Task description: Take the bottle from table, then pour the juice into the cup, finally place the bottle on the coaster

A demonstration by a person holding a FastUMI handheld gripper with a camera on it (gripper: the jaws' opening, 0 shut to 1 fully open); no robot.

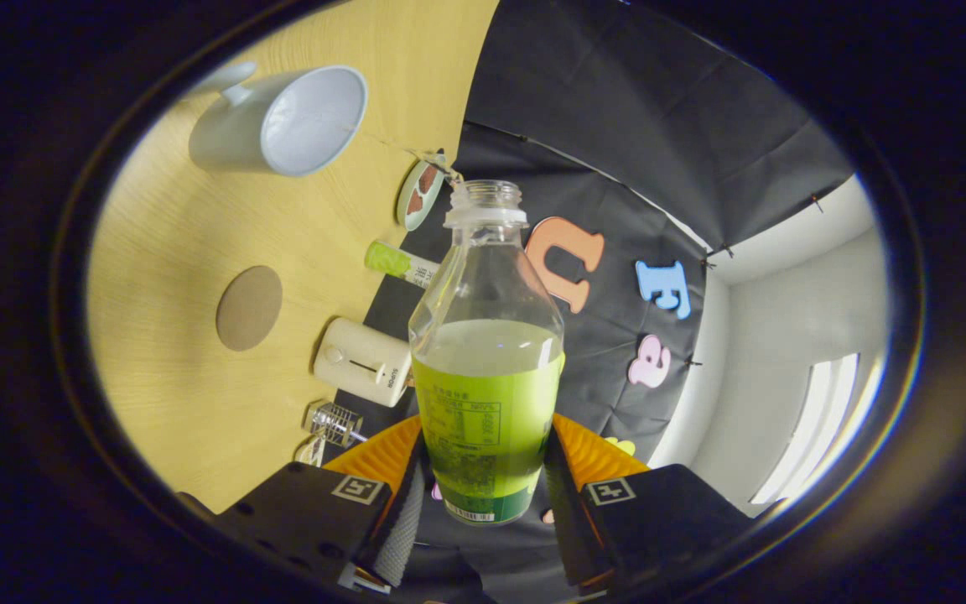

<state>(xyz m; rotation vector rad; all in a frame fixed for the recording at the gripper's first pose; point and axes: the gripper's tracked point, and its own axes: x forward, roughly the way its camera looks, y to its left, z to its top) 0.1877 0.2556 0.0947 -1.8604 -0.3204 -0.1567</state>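
Tongs [487, 491]: clamped on the lower body of the bottle [487, 361], uncapped, about half full of juice. Cup [286, 122]: white, on the wooden table [173, 252], well beyond the fingers. Coaster [249, 308]: round, brown, on the table between cup and tongs.

open table between cup [282, 122] and coaster [249, 308] | toaster [363, 361] beside coaster

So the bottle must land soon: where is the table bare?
With the gripper shut on the bottle, bare wood lies between cup and coaster. It is crowded along the cloth wall, by the white appliance.
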